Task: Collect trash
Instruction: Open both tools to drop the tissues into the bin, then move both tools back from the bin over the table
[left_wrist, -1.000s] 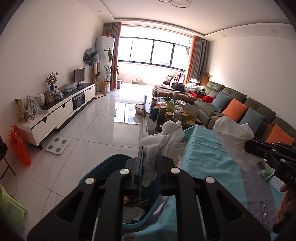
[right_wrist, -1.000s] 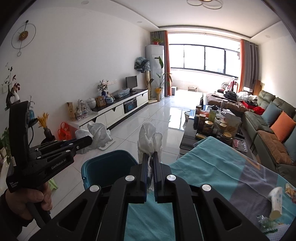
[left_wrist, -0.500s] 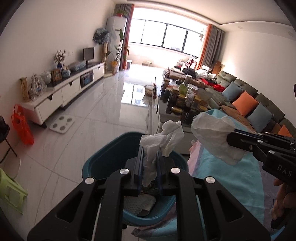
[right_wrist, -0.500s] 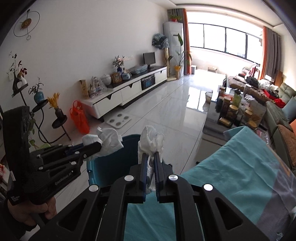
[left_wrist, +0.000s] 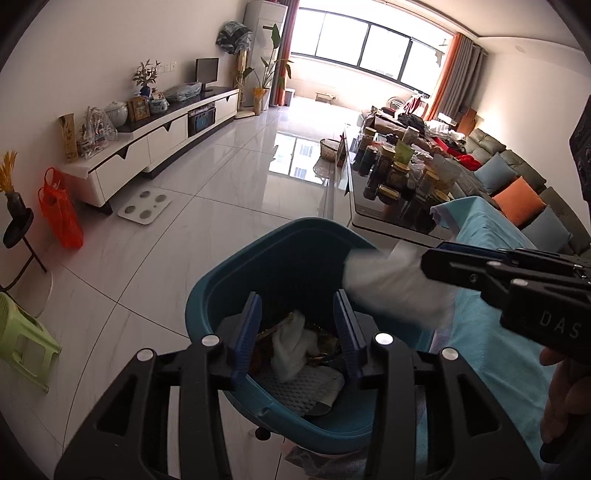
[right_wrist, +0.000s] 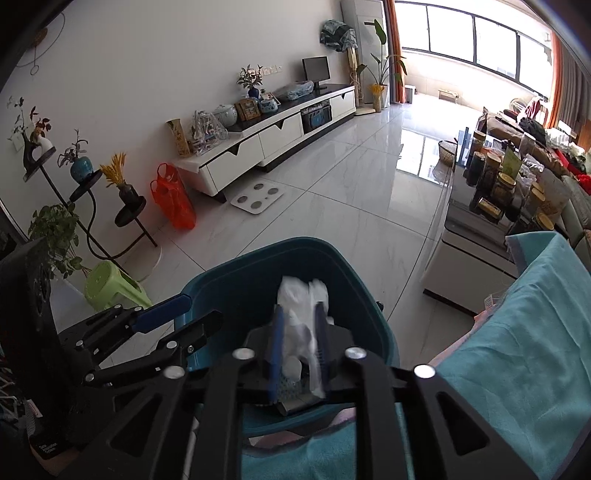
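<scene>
While both grippers hang over the teal bin (left_wrist: 221, 291), the left gripper (left_wrist: 297, 334) having just opened, its tissue (left_wrist: 291, 350) inside, the right gripper's (right_wrist: 299, 336) parting jaws barely hold a crumpled tissue (right_wrist: 301, 306), which could snag and miss

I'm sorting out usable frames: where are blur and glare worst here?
Left wrist view: the tissue at the right tool is smeared by motion; window glare washes the floor. Right wrist view: the tissue between its fingers is streaked; the window is blown out; fisheye bends the walls.
</scene>
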